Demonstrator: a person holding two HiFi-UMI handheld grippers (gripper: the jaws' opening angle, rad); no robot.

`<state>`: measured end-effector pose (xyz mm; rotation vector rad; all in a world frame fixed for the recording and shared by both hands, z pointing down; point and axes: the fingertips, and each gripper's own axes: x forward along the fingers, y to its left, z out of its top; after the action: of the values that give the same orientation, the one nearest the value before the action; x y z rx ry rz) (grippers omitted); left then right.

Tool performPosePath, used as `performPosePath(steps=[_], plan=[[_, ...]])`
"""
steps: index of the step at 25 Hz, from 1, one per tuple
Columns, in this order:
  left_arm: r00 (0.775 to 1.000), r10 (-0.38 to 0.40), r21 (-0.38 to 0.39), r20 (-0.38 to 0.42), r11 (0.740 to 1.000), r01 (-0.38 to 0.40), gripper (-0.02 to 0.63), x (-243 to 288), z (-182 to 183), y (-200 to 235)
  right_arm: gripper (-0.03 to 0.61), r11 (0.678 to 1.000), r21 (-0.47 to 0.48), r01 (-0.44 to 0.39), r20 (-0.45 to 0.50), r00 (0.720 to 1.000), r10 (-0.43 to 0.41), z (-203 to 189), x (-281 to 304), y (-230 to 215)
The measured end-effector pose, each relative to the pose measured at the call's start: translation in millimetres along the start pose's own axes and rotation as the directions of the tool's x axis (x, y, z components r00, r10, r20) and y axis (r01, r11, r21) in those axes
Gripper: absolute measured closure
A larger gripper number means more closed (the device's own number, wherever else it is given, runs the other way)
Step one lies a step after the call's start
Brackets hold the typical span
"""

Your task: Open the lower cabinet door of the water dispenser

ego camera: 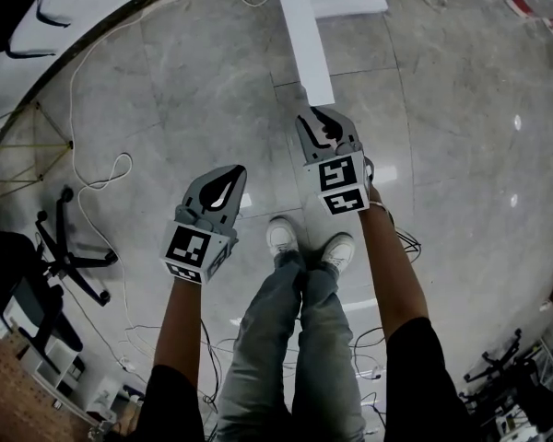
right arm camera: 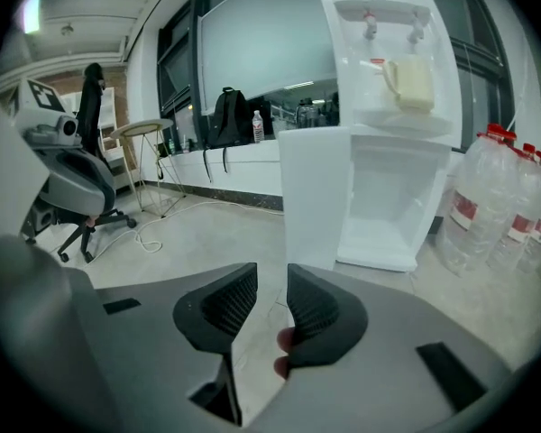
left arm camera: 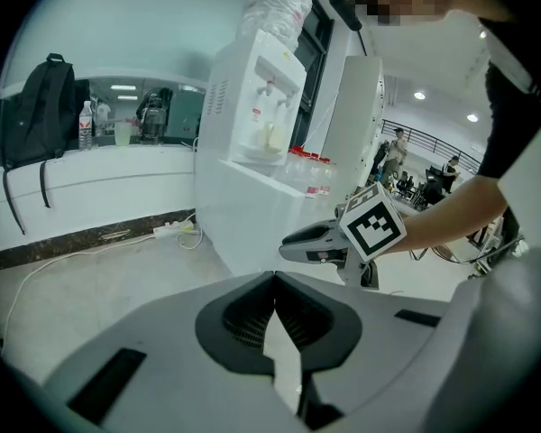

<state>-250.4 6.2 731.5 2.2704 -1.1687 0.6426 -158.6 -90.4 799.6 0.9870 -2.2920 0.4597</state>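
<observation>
The white water dispenser [right arm camera: 388, 88] stands ahead in the right gripper view. Its lower cabinet door [right arm camera: 317, 197] is swung out toward me, and the empty white compartment [right arm camera: 401, 201] shows behind it. From the head view the door [ego camera: 304, 35] is a narrow white strip seen from above. My right gripper [ego camera: 318, 118] hovers just short of the door's free edge, its jaws [right arm camera: 271, 278] open a little with nothing between them. My left gripper [ego camera: 232, 175] hangs lower and to the left over the floor, its tips [left arm camera: 273, 280] touching, holding nothing. The dispenser [left arm camera: 252, 133] also shows in the left gripper view.
Several large water bottles [right arm camera: 505, 206] stand right of the dispenser. An office chair [right arm camera: 81, 179] and a stool are at the left, with cables [ego camera: 101, 178] across the grey floor. A backpack [left arm camera: 36, 106] leans on the curved counter. The person's shoes [ego camera: 281, 238] are below the grippers.
</observation>
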Motion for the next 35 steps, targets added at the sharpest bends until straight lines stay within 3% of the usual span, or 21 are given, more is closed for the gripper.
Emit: performPosePath(steps=[8, 15, 19, 28, 35], plan=[[1.0, 0.017, -0.073, 0.015, 0.997, -0.016, 0.603, -27.5, 24.1, -10.2, 0.469, 0.999, 0.002, -0.047, -0.014, 0.999, 0.047, 29.2, -28.9, 22.9], [0.999, 0.028, -0.13, 0.032, 0.991, -0.024, 0.603, -59.7, 61.8, -35.0, 0.507, 0.999, 0.0, -0.042, -0.006, 0.999, 0.042, 60.3, -93.7, 34.1], [0.999, 0.019, -0.129, 0.031, 0.992, -0.015, 0.603, -80.0, 86.3, -54.3, 0.563, 0.999, 0.051, 0.001, 0.022, 1.0, -0.002, 88.9, -135.2, 25.4], [0.998, 0.021, -0.072, 0.054, 0.997, -0.017, 0.603, -115.5, 158.0, -94.3, 0.565, 0.995, 0.08, 0.055, 0.054, 0.997, -0.059, 147.9, -223.0, 14.4], [0.994, 0.033, -0.082, 0.1, 0.996, -0.025, 0.604, -141.5, 220.6, -114.9, 0.565, 0.989, 0.126, 0.083, 0.092, 0.991, -0.095, 193.7, -282.5, 5.9]])
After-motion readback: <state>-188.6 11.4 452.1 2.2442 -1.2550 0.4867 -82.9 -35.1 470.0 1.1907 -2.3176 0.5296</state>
